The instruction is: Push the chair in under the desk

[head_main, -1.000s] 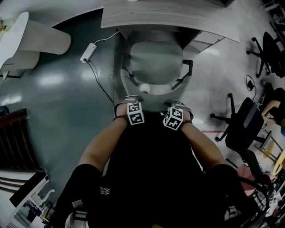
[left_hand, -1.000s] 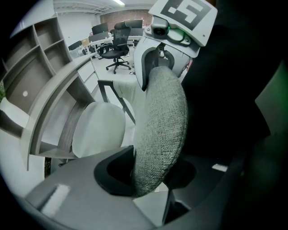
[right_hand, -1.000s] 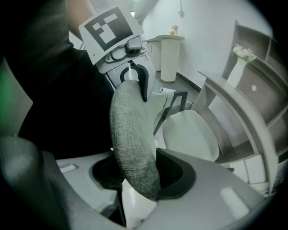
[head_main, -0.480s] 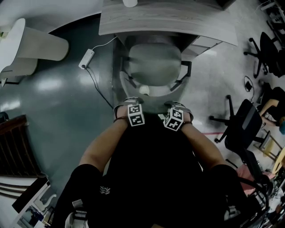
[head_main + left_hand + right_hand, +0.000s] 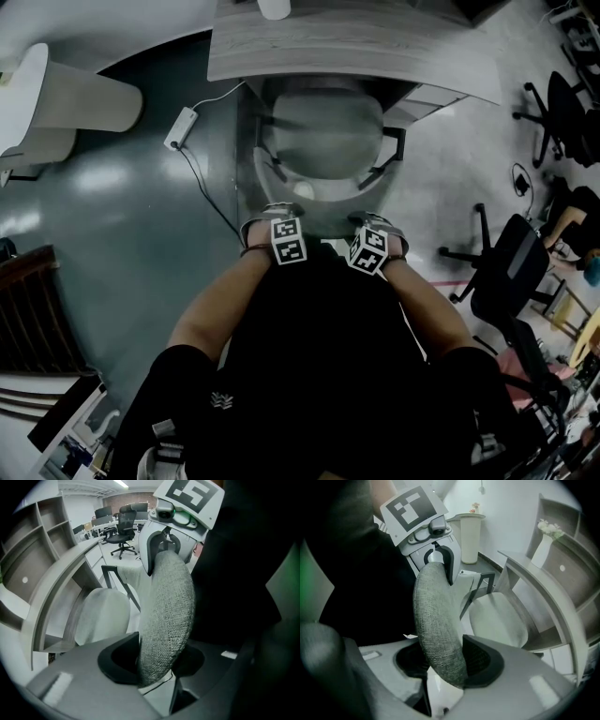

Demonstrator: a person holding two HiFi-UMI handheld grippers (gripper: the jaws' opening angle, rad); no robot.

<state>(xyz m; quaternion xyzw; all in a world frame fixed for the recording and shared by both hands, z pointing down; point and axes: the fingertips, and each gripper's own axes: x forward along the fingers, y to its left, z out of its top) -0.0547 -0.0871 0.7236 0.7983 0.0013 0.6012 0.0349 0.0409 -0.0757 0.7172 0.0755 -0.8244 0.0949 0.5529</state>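
Note:
The grey fabric chair has its seat (image 5: 326,131) partly beneath the wooden desk (image 5: 347,42). Its backrest (image 5: 166,616) stands upright between me and the desk. My left gripper (image 5: 279,211) is shut on the backrest's top edge, left of centre, with the cloth filling the gap between its jaws (image 5: 152,660). My right gripper (image 5: 370,225) is shut on the same edge (image 5: 436,625), right of centre, its jaws (image 5: 445,663) on either side of the padding. Each gripper view shows the other gripper along the edge, plus the seat (image 5: 497,616) under the curved desktop (image 5: 543,588).
A white power strip (image 5: 183,127) with its cable lies on the floor left of the chair. Black office chairs (image 5: 511,267) stand to the right. A white round stand (image 5: 70,98) is at the far left. A white vase (image 5: 543,545) sits on the desk.
The chair seat has slid slightly farther under the desk edge and more of the desktop shows. Both grippers keep the same hold on the backrest.

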